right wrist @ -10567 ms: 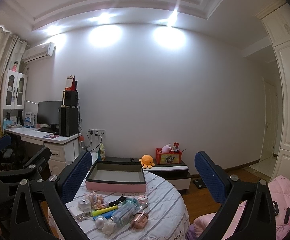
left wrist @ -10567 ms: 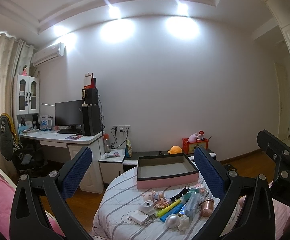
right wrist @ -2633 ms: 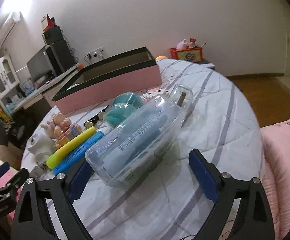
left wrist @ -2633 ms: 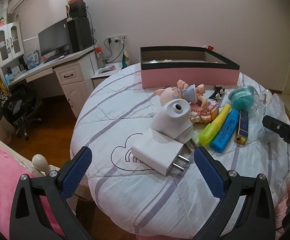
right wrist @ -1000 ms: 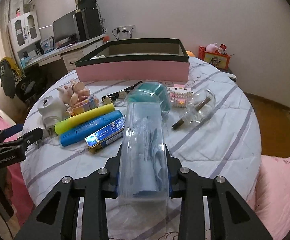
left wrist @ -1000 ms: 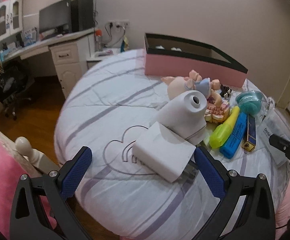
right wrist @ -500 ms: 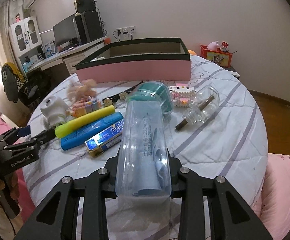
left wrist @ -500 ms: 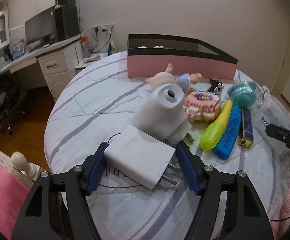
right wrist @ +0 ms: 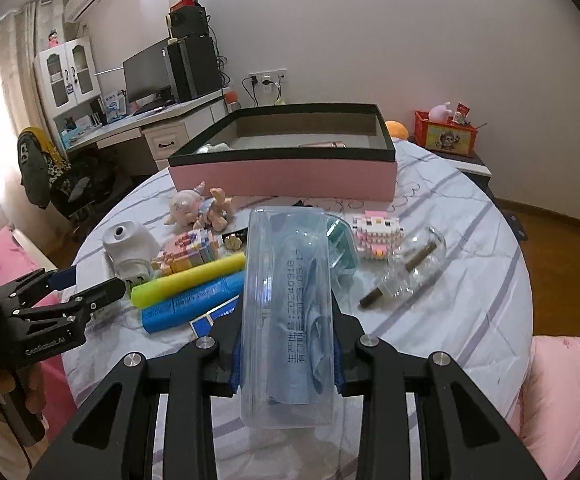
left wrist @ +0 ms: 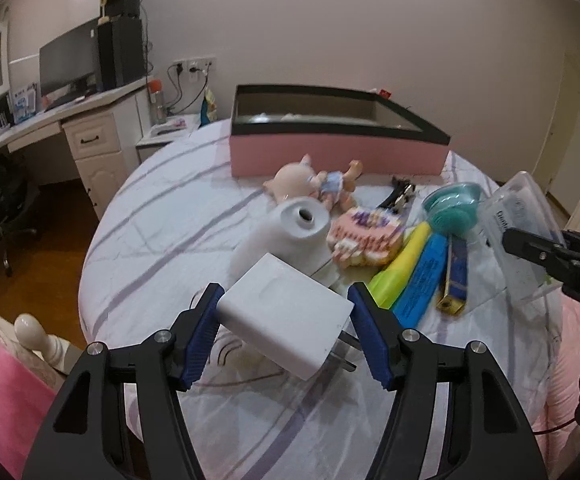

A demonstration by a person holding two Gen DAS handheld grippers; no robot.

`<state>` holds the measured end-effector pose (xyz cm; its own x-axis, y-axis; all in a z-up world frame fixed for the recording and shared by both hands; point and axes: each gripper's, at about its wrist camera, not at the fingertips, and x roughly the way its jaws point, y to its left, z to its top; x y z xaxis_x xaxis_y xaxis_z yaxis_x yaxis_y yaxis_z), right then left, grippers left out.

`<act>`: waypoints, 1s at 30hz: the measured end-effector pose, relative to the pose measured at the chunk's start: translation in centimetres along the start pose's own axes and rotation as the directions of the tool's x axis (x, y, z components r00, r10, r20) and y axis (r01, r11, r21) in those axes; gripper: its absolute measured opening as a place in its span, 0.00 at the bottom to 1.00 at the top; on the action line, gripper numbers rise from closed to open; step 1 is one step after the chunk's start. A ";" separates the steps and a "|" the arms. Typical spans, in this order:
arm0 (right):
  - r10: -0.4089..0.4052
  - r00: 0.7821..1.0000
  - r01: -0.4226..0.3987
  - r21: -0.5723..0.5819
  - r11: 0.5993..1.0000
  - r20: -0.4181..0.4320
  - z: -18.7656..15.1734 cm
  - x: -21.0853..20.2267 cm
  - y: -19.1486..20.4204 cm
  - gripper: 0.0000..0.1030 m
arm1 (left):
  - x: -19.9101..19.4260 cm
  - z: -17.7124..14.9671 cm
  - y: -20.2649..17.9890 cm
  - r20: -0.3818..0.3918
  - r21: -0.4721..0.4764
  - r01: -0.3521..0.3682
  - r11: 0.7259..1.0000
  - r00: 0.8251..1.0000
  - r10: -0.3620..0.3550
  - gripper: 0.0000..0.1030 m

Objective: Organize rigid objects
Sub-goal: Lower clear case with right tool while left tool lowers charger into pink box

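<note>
My left gripper [left wrist: 286, 300] has its blue pads against both sides of a white plug charger [left wrist: 286, 328], jaws still closing, and the charger hangs a little above the striped bedspread [left wrist: 162, 240]. My right gripper [right wrist: 286, 360] is shut on a clear plastic case [right wrist: 286, 264] with blue contents, held off the bed. The pink box with a black rim [right wrist: 282, 178] stands open at the far side, with a few small items inside. In the left wrist view the right gripper [left wrist: 529, 244] and its case show at the right edge.
A white round device [left wrist: 290, 232], a piglet doll [left wrist: 309, 184], block toys [right wrist: 375, 236], a yellow highlighter [left wrist: 401, 264], a blue marker [left wrist: 421, 280], a teal item [left wrist: 453, 208] and a glass bottle [right wrist: 413, 264] lie before the box. A desk [left wrist: 70, 120] stands left.
The left jaws have come in from wide open onto the white charger and raised it slightly off the bedspread. The right gripper keeps its hold on the clear case.
</note>
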<state>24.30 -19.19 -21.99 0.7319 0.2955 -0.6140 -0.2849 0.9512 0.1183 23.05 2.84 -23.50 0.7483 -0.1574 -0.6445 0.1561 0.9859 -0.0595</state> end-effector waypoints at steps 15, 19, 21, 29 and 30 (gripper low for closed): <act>-0.003 0.999 0.007 -0.118 0.993 0.041 8.1 2.5 0.0 0.32 | 2.3 10.5 -3.7 0.081 0.090 0.115 0.989 0.989 -0.123 0.63; -0.016 0.999 0.020 -0.145 0.989 0.028 11.7 5.0 -0.5 0.32 | 6.0 15.5 -3.6 0.044 0.100 0.135 0.986 0.989 -0.140 0.63; -0.007 1.000 0.006 -0.132 0.991 -0.005 13.9 7.1 -1.0 0.32 | 8.7 17.9 -3.3 0.020 0.106 0.101 0.989 0.994 -0.103 0.63; -0.031 0.991 0.015 -0.121 0.992 -0.132 18.4 16.5 -1.2 0.32 | 18.5 22.5 -1.1 -0.132 0.070 0.031 0.997 0.991 -0.022 0.63; -0.036 0.988 0.019 -0.113 0.993 -0.147 18.6 17.5 -1.3 0.32 | 19.2 22.6 -0.8 -0.146 0.070 0.018 0.997 0.989 -0.008 0.63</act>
<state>48.98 -13.64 -18.34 0.6425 0.2452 -0.7260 -0.3393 0.9405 0.0174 51.85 -2.24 -18.59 0.6448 -0.1552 -0.7484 0.2145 0.9766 -0.0177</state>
